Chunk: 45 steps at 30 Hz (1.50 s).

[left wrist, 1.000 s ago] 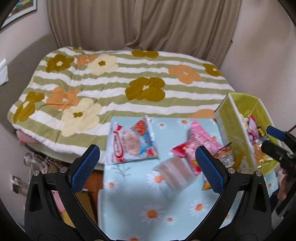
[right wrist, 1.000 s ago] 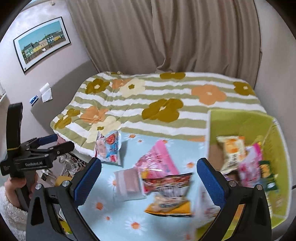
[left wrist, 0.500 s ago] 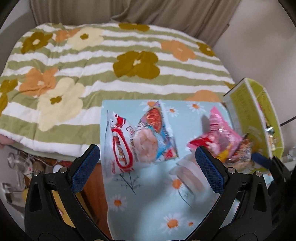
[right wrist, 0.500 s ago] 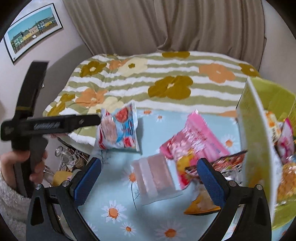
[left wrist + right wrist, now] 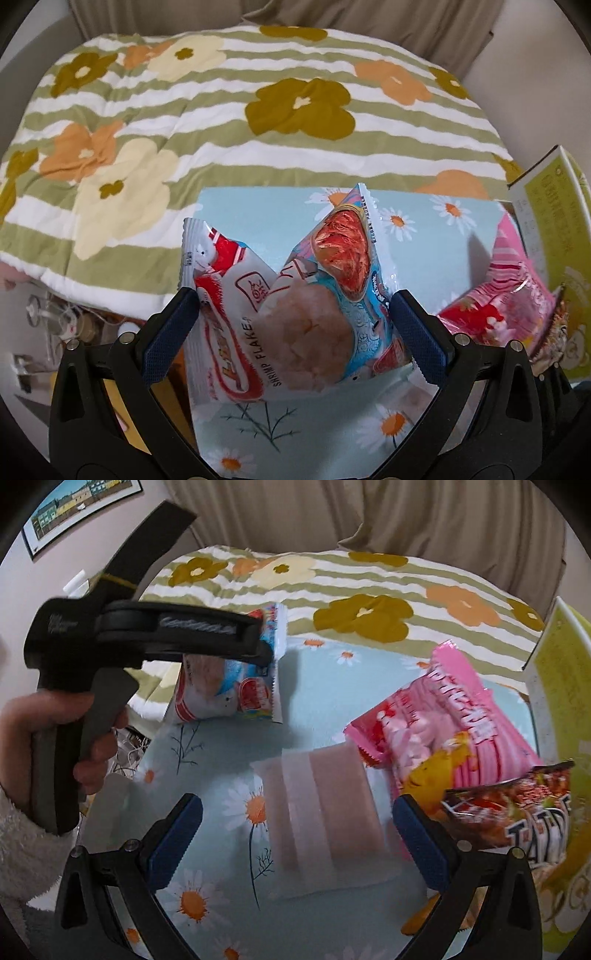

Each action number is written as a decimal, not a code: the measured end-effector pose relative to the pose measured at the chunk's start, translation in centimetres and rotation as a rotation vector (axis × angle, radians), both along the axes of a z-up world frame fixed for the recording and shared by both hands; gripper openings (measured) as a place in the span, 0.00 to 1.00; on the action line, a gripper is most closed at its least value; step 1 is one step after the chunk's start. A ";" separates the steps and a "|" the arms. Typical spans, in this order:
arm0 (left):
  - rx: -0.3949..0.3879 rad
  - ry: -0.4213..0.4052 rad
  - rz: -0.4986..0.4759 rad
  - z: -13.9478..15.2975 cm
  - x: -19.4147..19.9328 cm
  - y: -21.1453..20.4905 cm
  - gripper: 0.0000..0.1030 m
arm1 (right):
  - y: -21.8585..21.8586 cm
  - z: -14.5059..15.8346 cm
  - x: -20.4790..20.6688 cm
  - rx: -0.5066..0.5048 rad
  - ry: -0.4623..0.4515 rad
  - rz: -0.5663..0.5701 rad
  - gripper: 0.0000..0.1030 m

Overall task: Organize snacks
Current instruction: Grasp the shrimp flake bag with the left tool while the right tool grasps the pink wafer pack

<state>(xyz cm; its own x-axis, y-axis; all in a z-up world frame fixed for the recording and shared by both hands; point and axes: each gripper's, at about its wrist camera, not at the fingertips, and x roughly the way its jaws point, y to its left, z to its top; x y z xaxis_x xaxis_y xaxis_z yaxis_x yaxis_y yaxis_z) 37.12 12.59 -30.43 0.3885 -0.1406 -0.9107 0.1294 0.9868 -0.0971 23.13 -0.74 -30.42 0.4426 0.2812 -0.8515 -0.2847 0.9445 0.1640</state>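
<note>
1. Left wrist view: the left tongs (image 5: 295,325) stand wide apart with the shrimp flakes bag (image 5: 291,314) filling the space between the two blue pads (image 5: 170,332); the bag's edges lie at or against both pads, but whether they press it cannot be told
2. The shrimp flakes bag sits at the centre of this view, on the left part of the bench (image 5: 436,236), which carries a pale blue cloth printed with daisies
3. At the right edge of the same view lie a pink snack bag (image 5: 506,295) and, above it, the wall of a yellow-green box (image 5: 550,206)
4. Right wrist view: the right tongs (image 5: 297,838) are wide open and hold nothing; a pale pink packet (image 5: 325,819) lies flat on the cloth between the pads, clear of both
5. At the right of this view, a dark red-brown bag (image 5: 513,812) overlaps the pink snack bag (image 5: 443,738), next to the yellow-green box (image 5: 561,672)
6. At the upper left of this view a hand (image 5: 59,731) with a fuzzy white sleeve (image 5: 22,845) grips the handle of the left tongs (image 5: 273,653), whose tips reach over the shrimp flakes bag (image 5: 229,690)
7. Behind the bench in both views lies a bed with a green-striped flowered quilt (image 5: 221,103)
</note>
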 end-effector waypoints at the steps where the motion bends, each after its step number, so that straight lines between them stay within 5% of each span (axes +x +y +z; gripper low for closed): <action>1: 0.014 -0.006 -0.002 0.0 0.0 -0.3 1.00 | 0.0 -0.2 0.2 0.000 0.007 0.004 1.00; 11: 0.137 -0.024 -0.042 -1.3 0.4 -1.8 1.00 | 0.0 -1.8 0.6 0.005 0.043 0.025 1.00; 18: 0.089 0.012 -0.037 -1.6 1.2 -0.9 0.99 | 0.4 -2.2 0.9 0.017 0.056 0.045 1.00; 28: 0.031 0.025 -0.081 -0.1 0.6 -0.1 0.76 | 0.6 -2.0 0.9 0.011 0.058 0.049 1.00; 38: -0.022 0.018 -0.085 2.0 -0.7 0.3 0.74 | 0.9 -1.9 0.9 -0.015 0.047 0.062 1.00; 45: -0.030 0.000 -0.084 3.0 -1.4 0.8 0.73 | 1.2 -3.3 0.9 -0.069 0.066 0.068 0.85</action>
<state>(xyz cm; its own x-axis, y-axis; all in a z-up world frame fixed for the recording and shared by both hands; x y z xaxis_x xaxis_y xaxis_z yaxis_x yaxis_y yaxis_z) 35.68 13.36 -27.42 0.3742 -0.1998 -0.9056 0.2120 0.9691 -0.1262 24.07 0.47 -33.67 0.3668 0.2480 -0.8966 -0.3391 0.9332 0.1194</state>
